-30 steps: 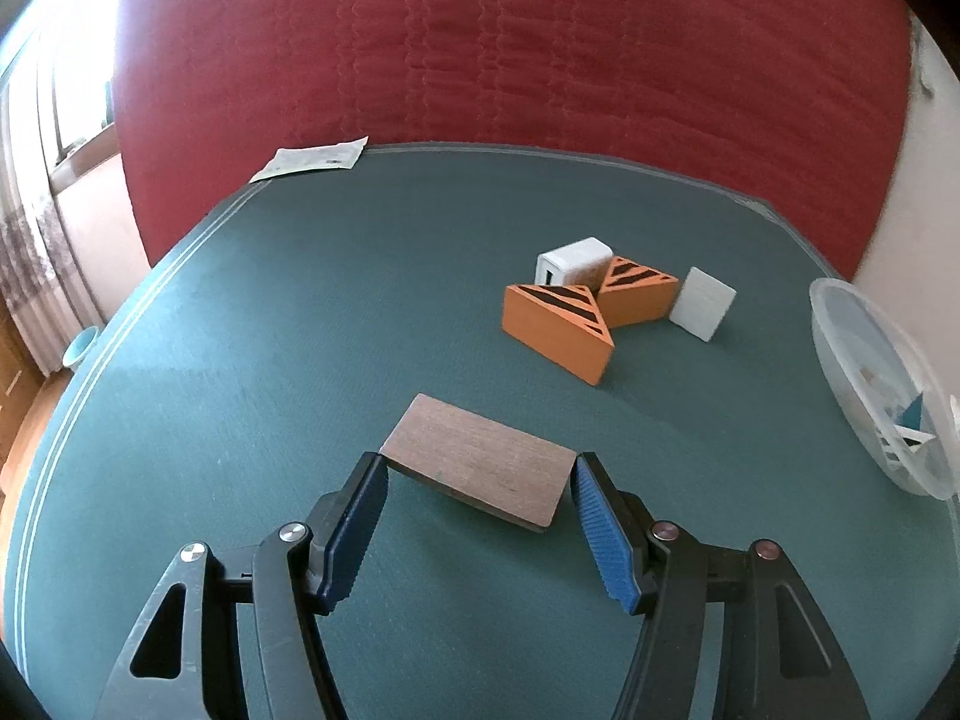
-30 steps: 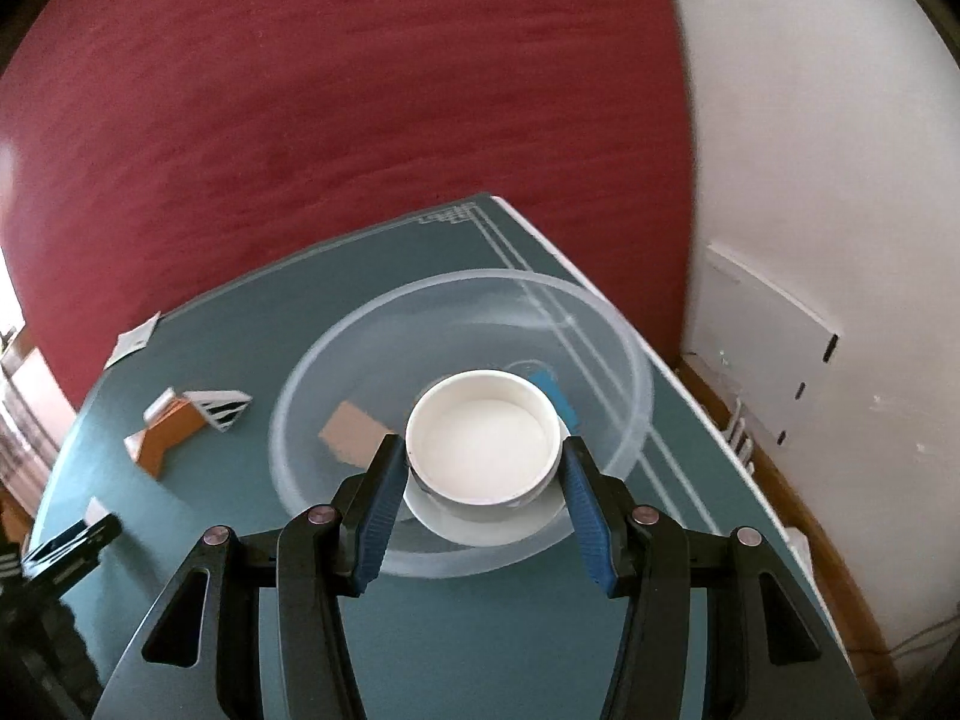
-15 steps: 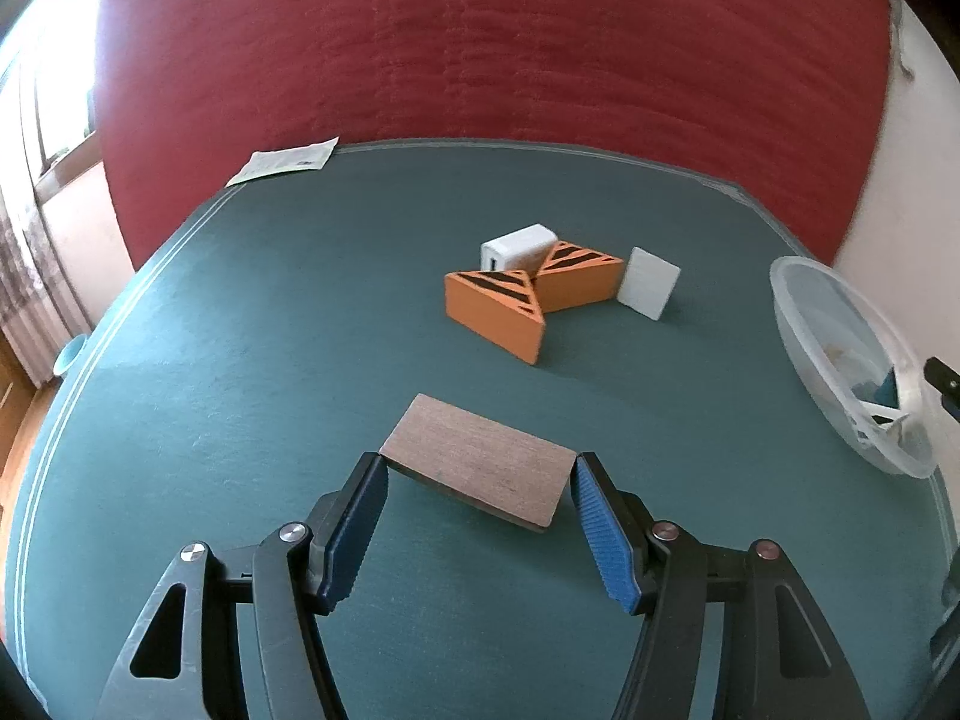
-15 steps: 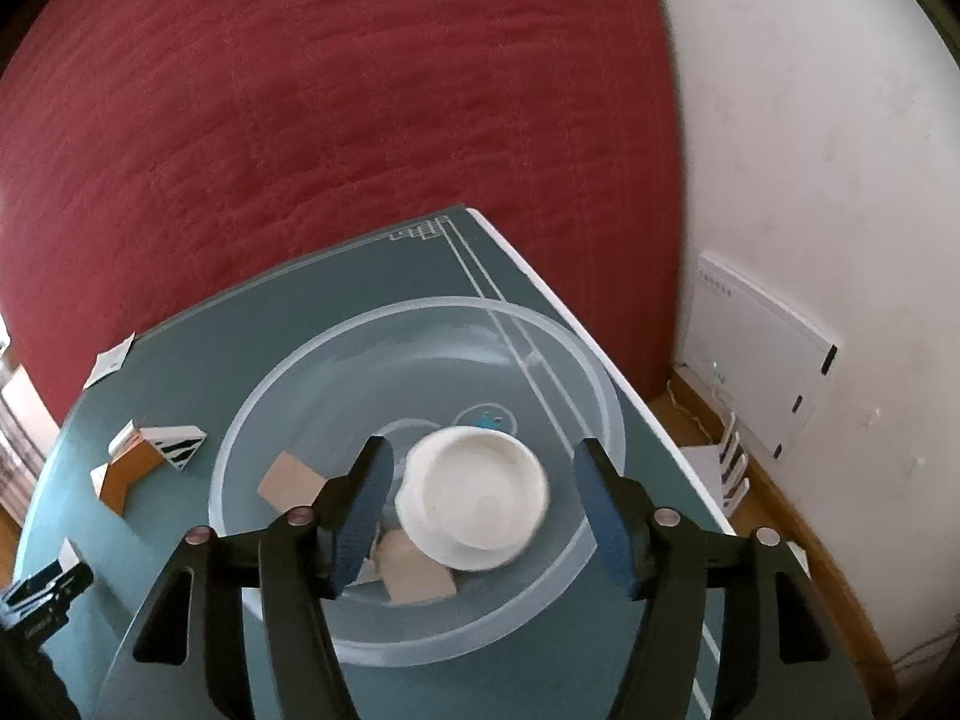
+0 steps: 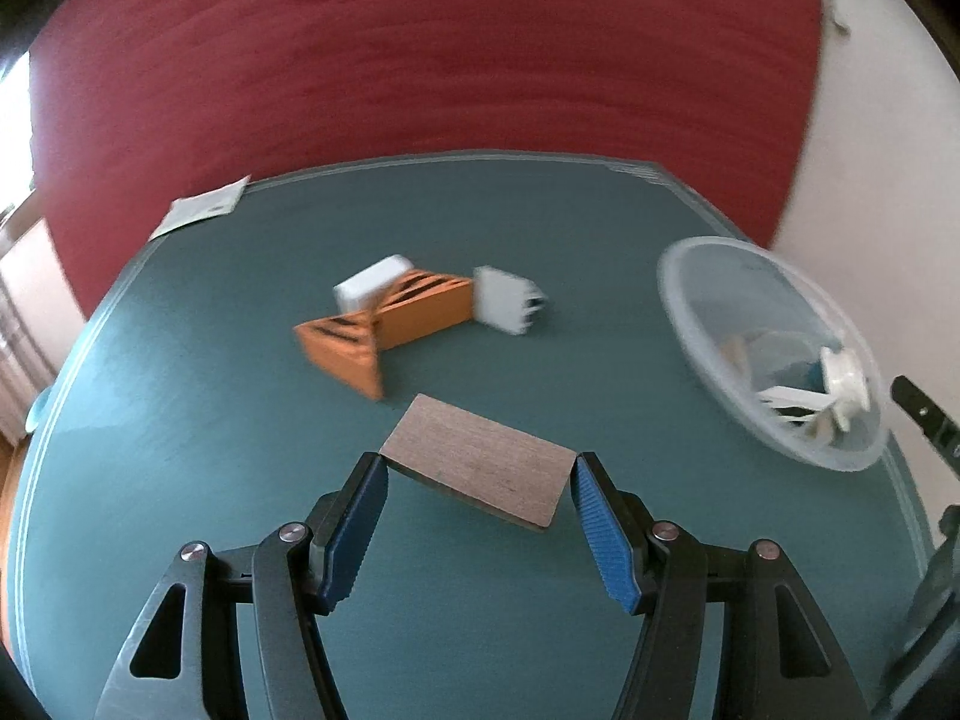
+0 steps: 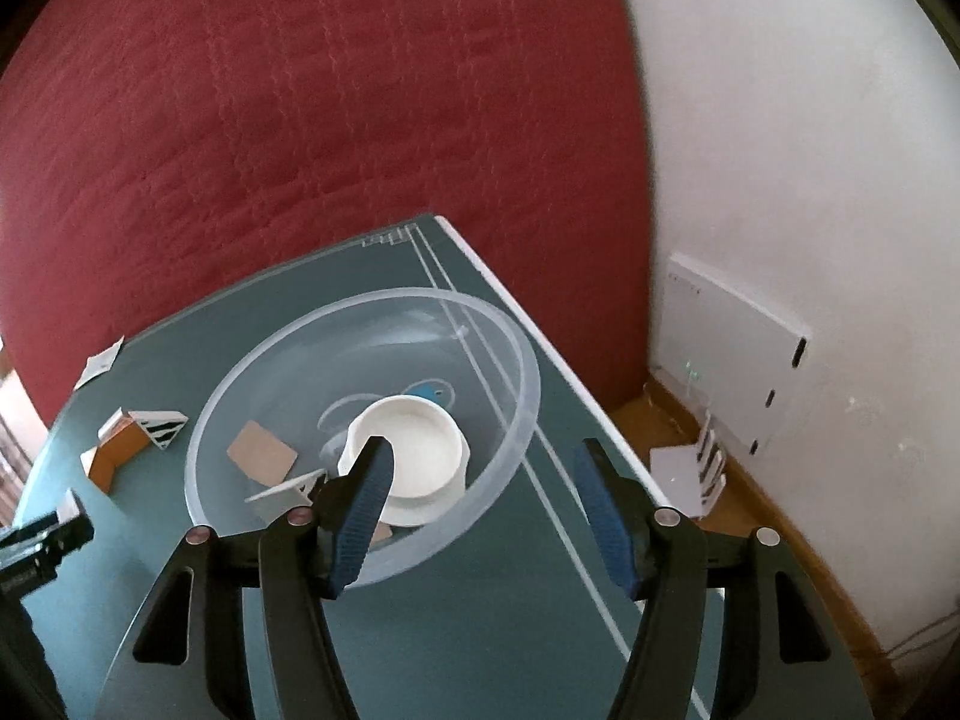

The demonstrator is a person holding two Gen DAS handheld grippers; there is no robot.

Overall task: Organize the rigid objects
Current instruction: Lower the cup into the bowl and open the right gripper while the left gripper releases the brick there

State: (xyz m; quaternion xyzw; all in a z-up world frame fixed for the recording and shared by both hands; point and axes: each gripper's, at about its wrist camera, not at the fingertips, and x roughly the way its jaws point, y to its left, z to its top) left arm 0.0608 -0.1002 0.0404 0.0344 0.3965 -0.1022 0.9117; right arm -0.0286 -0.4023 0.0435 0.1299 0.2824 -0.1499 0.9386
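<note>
My left gripper (image 5: pixel 477 474) is shut on a thin brown wooden board (image 5: pixel 477 468), held above the green table. Beyond it lie two orange wedge blocks (image 5: pixel 384 324), a white box (image 5: pixel 372 285) and a white card (image 5: pixel 501 300). The clear plastic bowl (image 5: pixel 708 300) stands at the right. In the right wrist view the bowl (image 6: pixel 516 360) holds a white round dish (image 6: pixel 414 450), a brown card (image 6: pixel 261 453) and other small pieces. My right gripper (image 6: pixel 483 468) is open and empty above the bowl's near right rim.
A paper sheet (image 5: pixel 201 210) lies at the table's far left corner. A red quilted wall stands behind the table. The table's right edge (image 6: pixel 540 354) runs close past the bowl; a white wall panel (image 6: pixel 732 354) and floor lie beyond.
My right gripper opened and let the white dish drop into the bowl, then drew back to the right. My left gripper swung right with the board, bringing the bowl further into view.
</note>
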